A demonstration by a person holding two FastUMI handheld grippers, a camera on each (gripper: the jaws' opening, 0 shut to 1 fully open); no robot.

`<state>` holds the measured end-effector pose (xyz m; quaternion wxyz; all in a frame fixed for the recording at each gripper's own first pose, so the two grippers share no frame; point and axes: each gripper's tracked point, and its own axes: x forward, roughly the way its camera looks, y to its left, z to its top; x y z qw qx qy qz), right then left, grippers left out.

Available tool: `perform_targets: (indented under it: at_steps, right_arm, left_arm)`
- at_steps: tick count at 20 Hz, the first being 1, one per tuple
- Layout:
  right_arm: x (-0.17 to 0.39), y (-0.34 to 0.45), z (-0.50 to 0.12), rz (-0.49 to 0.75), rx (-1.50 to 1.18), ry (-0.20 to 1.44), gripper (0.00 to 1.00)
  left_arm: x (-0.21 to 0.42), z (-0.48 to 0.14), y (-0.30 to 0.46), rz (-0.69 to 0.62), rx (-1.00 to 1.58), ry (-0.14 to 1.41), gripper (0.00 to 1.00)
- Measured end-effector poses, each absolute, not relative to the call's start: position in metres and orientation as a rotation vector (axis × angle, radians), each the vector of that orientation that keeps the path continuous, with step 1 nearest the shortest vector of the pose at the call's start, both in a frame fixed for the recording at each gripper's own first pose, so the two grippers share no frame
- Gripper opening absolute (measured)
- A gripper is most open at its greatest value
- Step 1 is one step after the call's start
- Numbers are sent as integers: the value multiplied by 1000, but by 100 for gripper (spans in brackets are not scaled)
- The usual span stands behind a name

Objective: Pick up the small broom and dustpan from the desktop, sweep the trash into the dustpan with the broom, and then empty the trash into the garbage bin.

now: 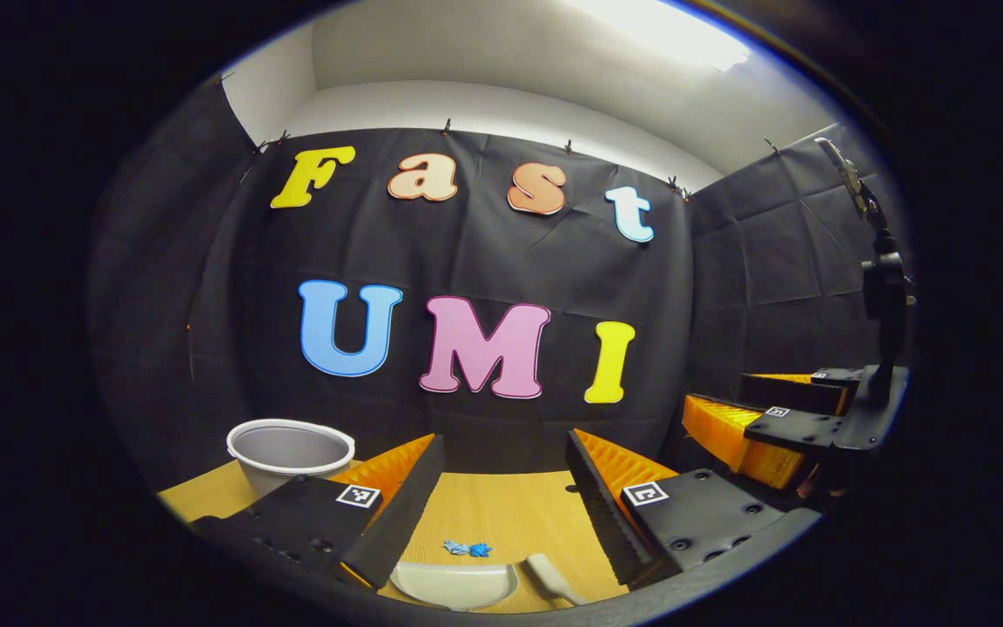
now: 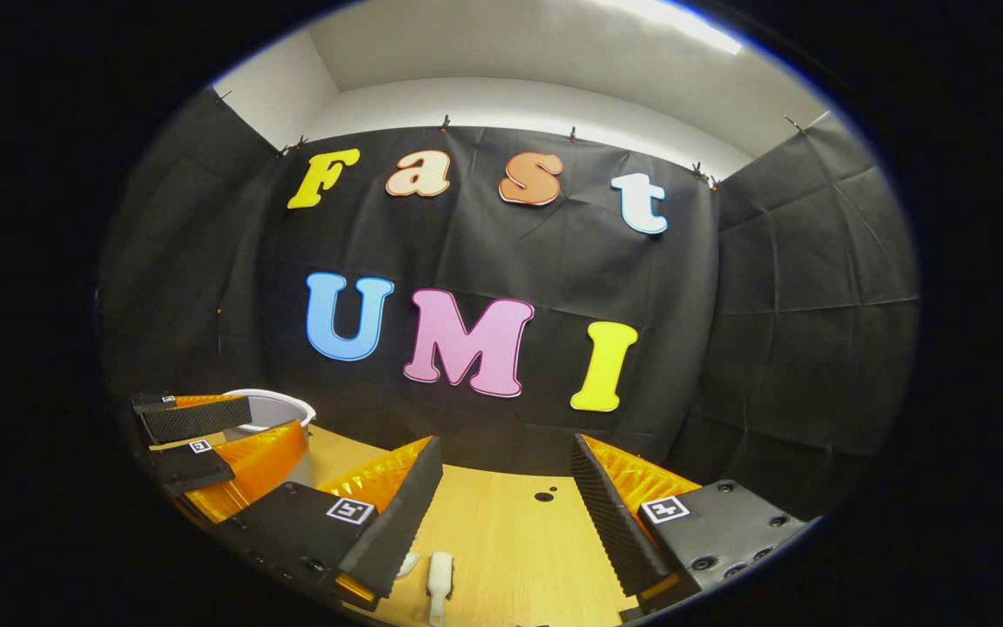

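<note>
On the wooden desktop (image 1: 501, 514) in the left gripper view, the left gripper (image 1: 501, 488) hangs with fingers spread apart, holding nothing. Between them lie the blue trash (image 1: 467, 549) and, nearer, the dustpan (image 1: 454, 583), its lower part cut off. The garbage bin (image 1: 290, 453) stands at far left.

In the right gripper view, the right gripper (image 2: 506, 496) gapes above bare wood; the broom (image 2: 439, 579) is cropped below.

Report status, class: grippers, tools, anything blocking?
Left gripper and right gripper open, empty. Dustpan, broom, blue trash on desktop. Bin far left; nothing blocking.
</note>
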<state>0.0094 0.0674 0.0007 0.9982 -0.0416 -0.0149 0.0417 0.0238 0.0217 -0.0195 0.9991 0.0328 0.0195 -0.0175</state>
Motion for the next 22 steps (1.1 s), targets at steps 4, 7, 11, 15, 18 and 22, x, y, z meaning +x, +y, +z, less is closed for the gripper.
perform_targets:
  at_steps: [4, 7, 11, 15, 18, 22]
  right_arm:
    - [10, 81, -1, 121, -68, -22, 95]
    - [11, 91, -2, 151, -63, -16, 95]
    - [18, 97, -8, 179, -66, 7, 90]
    - [28, 111, -22, 227, -105, 27, 95]
    - [44, 124, -61, 282, -109, 122, 92]
    - [72, 137, -146, 336, -111, 358, 95]
  left_arm:
    - [22, -21, 28, -21, 50, 47, 84]
    - [21, -23, 33, -8, 39, 60, 84]
    - [22, -32, 41, 14, 63, 106, 83]
    - [30, -52, 45, 36, 42, 169, 84]
    - [34, -107, 47, 52, -2, 346, 84]
    - [41, -169, 65, 134, -67, 527, 84]
